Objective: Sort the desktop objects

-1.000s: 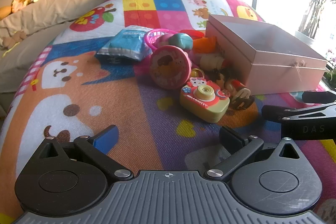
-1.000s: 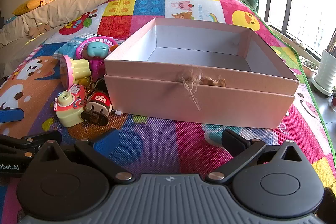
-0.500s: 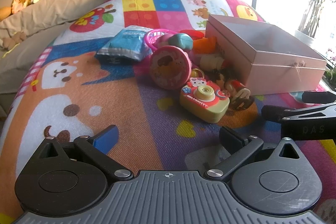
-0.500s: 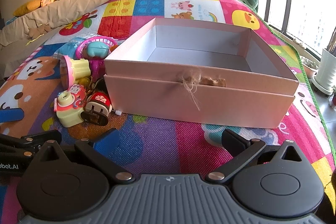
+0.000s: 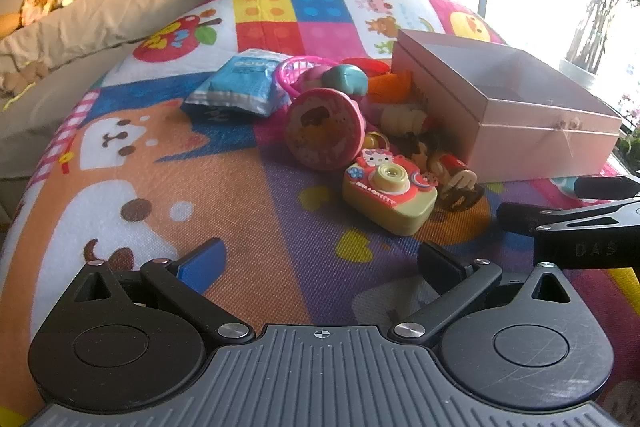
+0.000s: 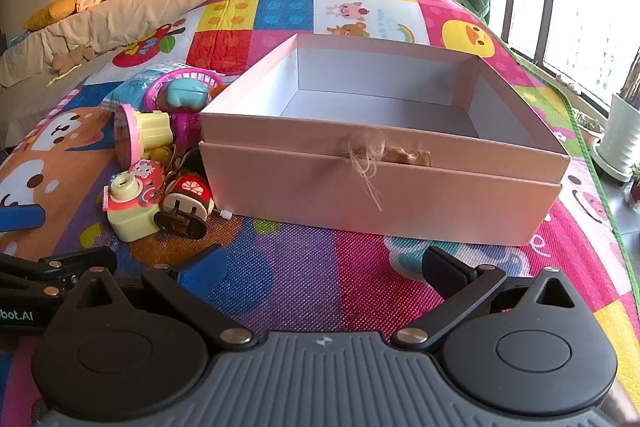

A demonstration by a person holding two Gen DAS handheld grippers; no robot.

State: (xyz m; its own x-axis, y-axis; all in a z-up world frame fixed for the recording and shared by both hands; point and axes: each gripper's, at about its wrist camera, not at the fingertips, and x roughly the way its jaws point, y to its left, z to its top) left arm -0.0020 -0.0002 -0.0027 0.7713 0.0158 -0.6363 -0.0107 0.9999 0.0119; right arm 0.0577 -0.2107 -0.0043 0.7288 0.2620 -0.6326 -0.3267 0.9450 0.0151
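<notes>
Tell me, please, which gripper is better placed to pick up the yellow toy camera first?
Left, probably. The left gripper faces the yellow toy camera with the pink front almost straight ahead, jaws open and empty. The right gripper points at the empty pink cardboard box, with the camera off to its left.

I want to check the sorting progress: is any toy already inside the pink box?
No. In the right wrist view the pink box shows only its bare white floor, and the toys lie outside it.
</notes>
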